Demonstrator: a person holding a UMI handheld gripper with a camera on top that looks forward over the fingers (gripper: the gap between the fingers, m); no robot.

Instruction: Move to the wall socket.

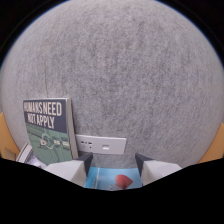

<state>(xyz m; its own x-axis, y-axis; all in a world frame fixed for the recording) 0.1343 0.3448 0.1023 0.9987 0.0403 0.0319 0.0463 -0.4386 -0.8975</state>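
Two pale fingers of the gripper stand spread apart, pinching nothing; through the gap between them shows a blue surface with a red object lying on it. The wall socket, a white plate with outlets, sits low on the grey felt-like wall, just beyond the fingertips and a little to the left of the midline between them. A book with the cover words "Humans Need Not Apply" leans upright against the wall, touching or almost touching the socket's left edge. To finish the approach well, the gripper should probably ease leftward so the socket plate sits centred ahead of the gap, advancing slowly and level. The likely risk is the left finger clipping the book, so clearance on that side deserves watching.
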